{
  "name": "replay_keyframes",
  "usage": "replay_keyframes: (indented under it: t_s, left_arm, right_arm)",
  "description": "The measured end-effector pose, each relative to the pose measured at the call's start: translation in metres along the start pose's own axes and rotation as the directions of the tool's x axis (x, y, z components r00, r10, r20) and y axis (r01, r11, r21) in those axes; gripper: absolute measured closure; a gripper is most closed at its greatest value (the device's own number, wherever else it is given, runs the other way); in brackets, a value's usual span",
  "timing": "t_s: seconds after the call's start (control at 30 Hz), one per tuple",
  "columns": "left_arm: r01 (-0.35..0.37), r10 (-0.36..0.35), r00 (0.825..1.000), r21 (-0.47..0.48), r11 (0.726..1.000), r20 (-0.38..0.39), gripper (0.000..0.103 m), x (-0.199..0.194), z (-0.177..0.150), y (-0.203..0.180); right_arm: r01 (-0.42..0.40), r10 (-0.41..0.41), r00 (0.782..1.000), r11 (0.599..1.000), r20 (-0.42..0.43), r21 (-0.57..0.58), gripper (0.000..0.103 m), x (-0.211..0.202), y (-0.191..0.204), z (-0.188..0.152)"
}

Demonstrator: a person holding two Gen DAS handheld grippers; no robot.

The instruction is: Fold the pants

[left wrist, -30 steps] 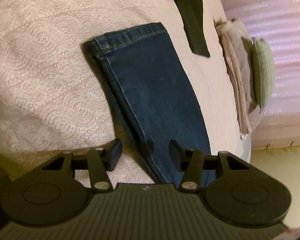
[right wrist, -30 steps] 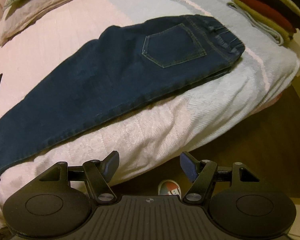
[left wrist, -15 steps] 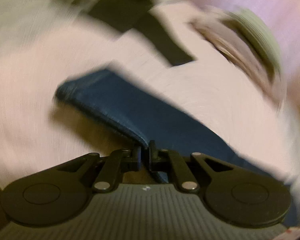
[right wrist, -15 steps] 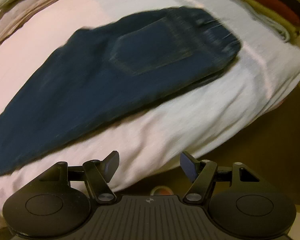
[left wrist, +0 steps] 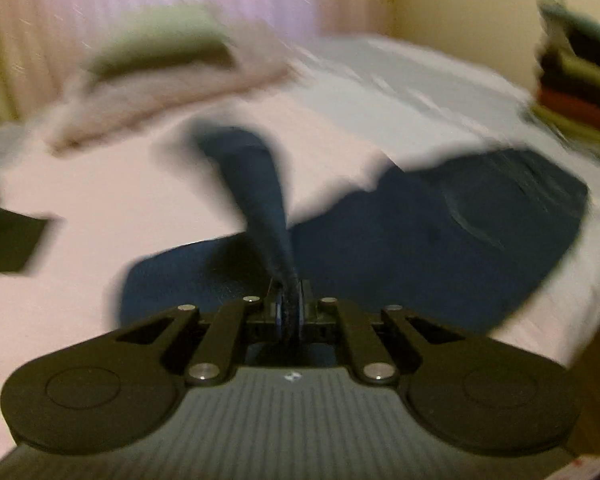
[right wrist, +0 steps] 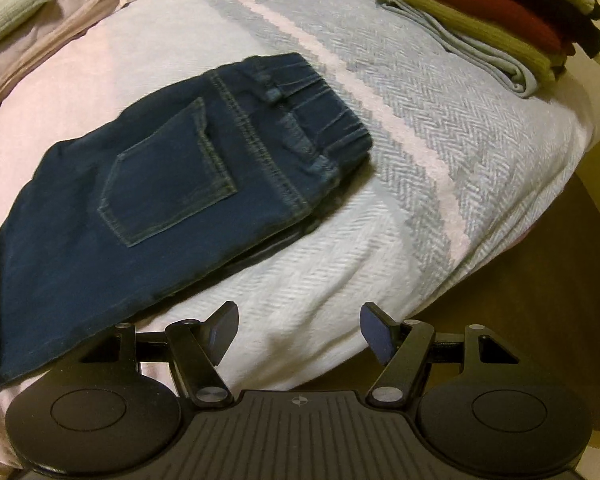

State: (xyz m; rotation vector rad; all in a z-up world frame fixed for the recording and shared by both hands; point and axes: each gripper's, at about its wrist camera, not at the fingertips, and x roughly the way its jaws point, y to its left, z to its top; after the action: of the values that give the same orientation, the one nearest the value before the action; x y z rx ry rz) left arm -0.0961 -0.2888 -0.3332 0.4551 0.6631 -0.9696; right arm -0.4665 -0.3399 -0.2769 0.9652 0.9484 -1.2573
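Dark blue jeans [right wrist: 172, 184] lie folded lengthwise on the bed, back pocket up, waistband toward the far right. In the blurred left wrist view one leg end [left wrist: 256, 176] of the jeans [left wrist: 420, 248] is lifted off the bed and runs down into my left gripper [left wrist: 290, 300]. Its pads press on the denim, and the jaws are opening slightly. My right gripper [right wrist: 298, 328] stands open over the near edge of the bed, just right of the jeans, with nothing between its fingers.
A stack of folded clothes [right wrist: 500, 12] sits at the far right of the bedspread [right wrist: 420, 120]. A green pillow [right wrist: 8, 0] and beige cloth [right wrist: 60, 28] lie far left. A black garment [left wrist: 8, 236] lies left. Brown floor [right wrist: 540, 280] lies beyond the bed's edge.
My left gripper shut on the leg end, rolled and lifted it toward the waistband side. My right gripper slid right along the bed edge, still open.
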Motion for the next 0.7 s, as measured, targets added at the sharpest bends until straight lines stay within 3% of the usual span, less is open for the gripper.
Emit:
replay_keyframes:
  t_s: [0.03,0.1,0.17,0.23,0.33,0.47,0.53,0.63,0.7]
  left_arm:
    - [0.021,-0.020,0.998,0.019,1.000,-0.066,0.092,0.018,-0.008,-0.013]
    - [-0.007,0.015,0.992,0.058,0.998,-0.126,0.089,0.039,-0.023,-0.027]
    - [-0.013,0.021,0.993,0.072,0.997,-0.113,0.088,0.036,-0.025,-0.026]
    - [0.023,-0.020,0.992,0.023,0.999,-0.123,0.079,0.022,-0.021,-0.013]
    - [0.055,-0.061,0.992,-0.053,0.997,-0.111,0.073,-0.011,-0.016,0.014]
    - [0.000,-0.025,0.992,-0.203,0.979,-0.122,0.072,-0.041,-0.012,0.062]
    - [-0.024,-0.011,0.991,-0.261,0.965,-0.132,0.072,-0.043,-0.009,0.087]
    - [-0.047,0.008,0.992,-0.301,0.952,-0.127,0.072,-0.033,-0.002,0.111]
    - [-0.047,0.007,0.992,-0.327,0.944,-0.125,0.072,-0.023,0.003,0.123]
  right_arm:
    - [-0.007,0.007,1.000,1.000,-0.006,0.004,0.038,0.003,-0.003,0.002]
    - [-0.032,0.032,1.000,1.000,-0.002,0.003,0.038,0.006,-0.006,0.004]
    - [-0.084,0.084,0.996,0.996,0.018,-0.003,0.038,0.008,-0.005,0.006]
    - [-0.159,0.159,0.986,0.987,0.047,0.002,0.038,0.009,-0.002,0.007]
    - [-0.332,0.329,0.941,0.943,0.084,0.031,0.038,0.014,0.009,0.005]
    - [-0.509,0.505,0.860,0.859,0.074,0.046,0.038,0.030,0.042,-0.002]
    - [-0.581,0.578,0.814,0.813,0.063,0.041,0.038,0.041,0.063,-0.004]
    - [-0.642,0.641,0.765,0.766,0.060,-0.001,0.039,0.054,0.098,-0.004]
    - [-0.663,0.665,0.744,0.747,0.069,-0.045,0.039,0.063,0.117,-0.003]
